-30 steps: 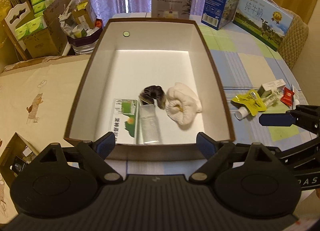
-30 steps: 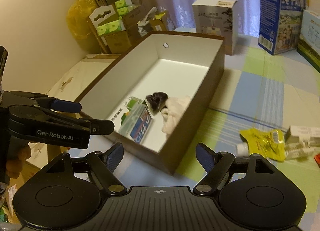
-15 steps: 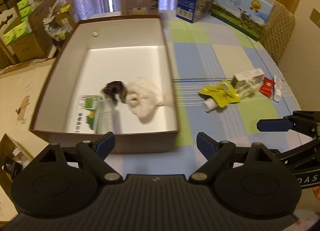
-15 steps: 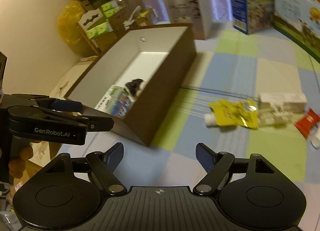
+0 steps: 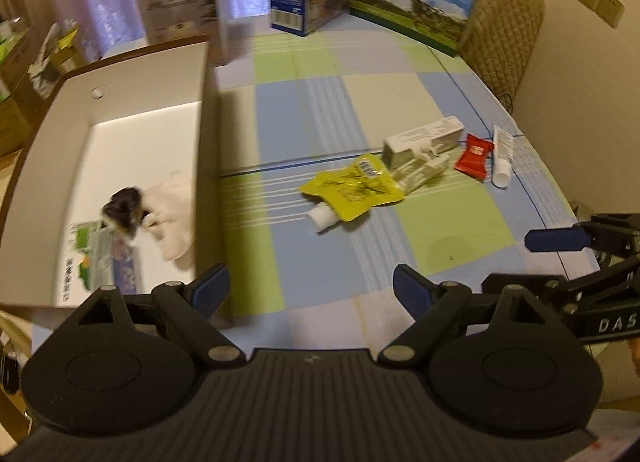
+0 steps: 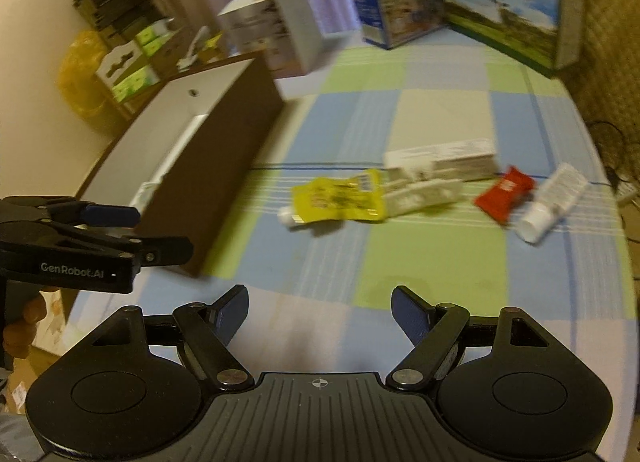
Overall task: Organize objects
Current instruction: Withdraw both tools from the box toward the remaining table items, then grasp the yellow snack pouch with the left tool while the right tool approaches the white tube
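both grippers hung over the checked tablecloth with nothing in them. the left gripper had its blue pads spread wide and empty, and the right gripper likewise stood spread with only cloth showing between its fingers.

the things not yet put away lay in a loose row ahead of both, well apart from the jaws: a yellow spouted pouch, just beyond it a white carton with a pale packet touching it, then a red sachet and a white tube at the far right end. the open brown box stood to the left, already holding a white cloth bundle, a dark furry thing and a green printed pack.

in the right wrist view the pouch sat almost straight ahead of the spread fingers, its long axis running across the view, white cap toward the box. from the left gripper the same pouch lay ahead and slightly right. neither was clearly closer, though the right gripper looked better lined up on the row. by my reading, a grab across the pouch's narrow width would mean closing over the cap-to-bottom line from the near side, and the carry would then run leftward into the box.
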